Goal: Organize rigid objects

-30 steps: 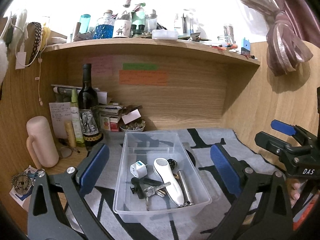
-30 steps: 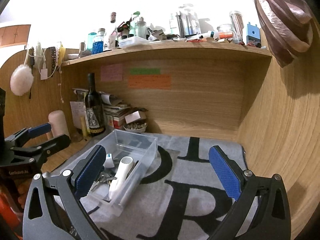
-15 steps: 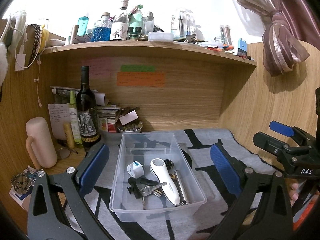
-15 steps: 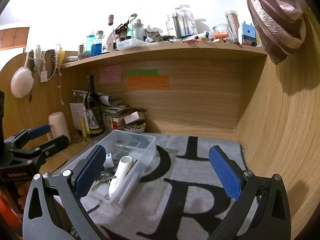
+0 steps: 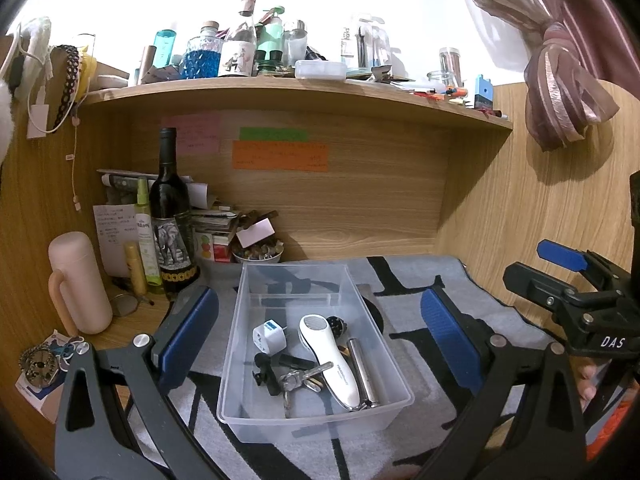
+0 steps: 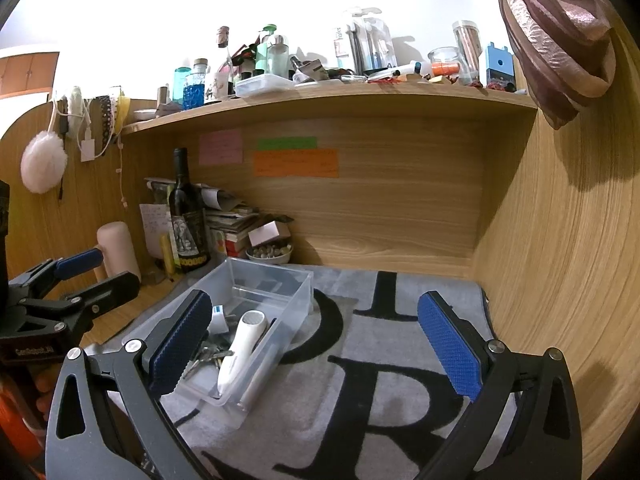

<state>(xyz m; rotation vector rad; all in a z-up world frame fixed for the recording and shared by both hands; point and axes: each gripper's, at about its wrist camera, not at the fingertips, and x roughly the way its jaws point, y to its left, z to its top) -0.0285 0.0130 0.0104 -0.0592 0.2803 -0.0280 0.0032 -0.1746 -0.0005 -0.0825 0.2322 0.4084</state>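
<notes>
Since a second ago both views have drawn back and risen a little, so the clear plastic bin (image 5: 316, 344) sits lower and slightly farther from my left gripper (image 5: 320, 340). Its jaws stand spread wide with nothing between them, framing the bin from either side without touching it. My right gripper (image 6: 316, 344) is likewise spread and empty, hanging above the grey lettered mat (image 6: 400, 344), with the bin just off its left finger.

Inside the bin lie a white handheld device (image 5: 326, 360), a white plug adapter (image 5: 270, 336), a bunch of keys (image 5: 300, 380), a metal cylinder (image 5: 362, 372), a black clip-like piece (image 5: 266, 372) and a small dark round object (image 5: 335, 325). On the mat around the bin I see no loose item left, so I judge the gathering essentially done. What remains, at most, is placing the bin itself; the clutter by the wine bottle (image 5: 170, 216) looks like standing furniture of the desk, not part of my job.
</notes>
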